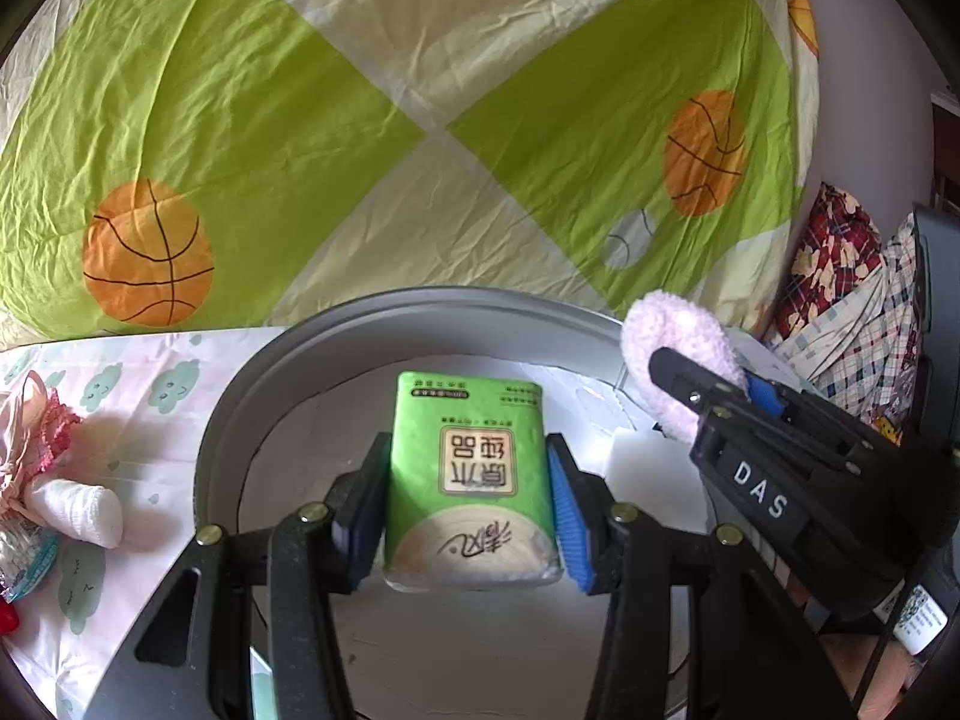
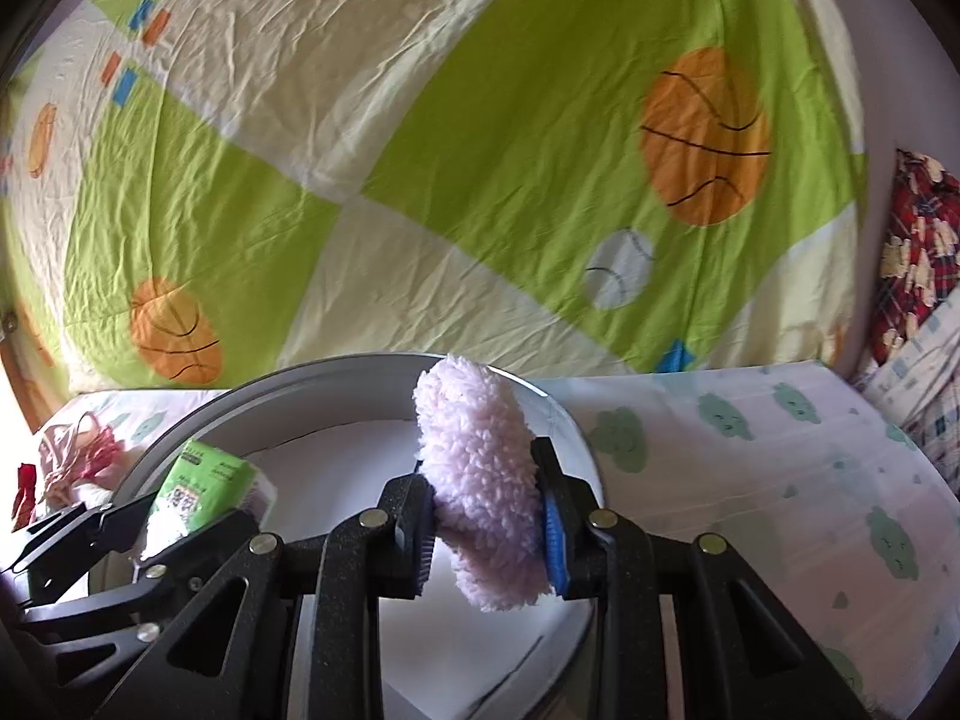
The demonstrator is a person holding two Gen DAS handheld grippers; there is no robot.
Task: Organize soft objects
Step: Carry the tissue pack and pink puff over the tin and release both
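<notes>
My left gripper (image 1: 465, 510) is shut on a green tissue pack (image 1: 471, 474) and holds it over the round grey basin (image 1: 216, 420). My right gripper (image 2: 486, 531) is shut on a fluffy pale pink pad (image 2: 480, 480), also held over the basin (image 2: 180, 420). In the left wrist view the right gripper (image 1: 720, 387) comes in from the right with the pink pad (image 1: 678, 342) above the basin's right rim. In the right wrist view the left gripper (image 2: 150, 516) and the tissue pack (image 2: 204, 486) are at the left.
The basin stands on a white cloth with green cloud prints (image 2: 750, 468). Left of it lie a white rolled sock (image 1: 78, 510), a pink knit item (image 1: 30, 444) and a small packet (image 1: 24, 558). A green and cream basketball sheet (image 1: 420, 120) hangs behind. Plaid fabric (image 1: 840, 276) is piled at right.
</notes>
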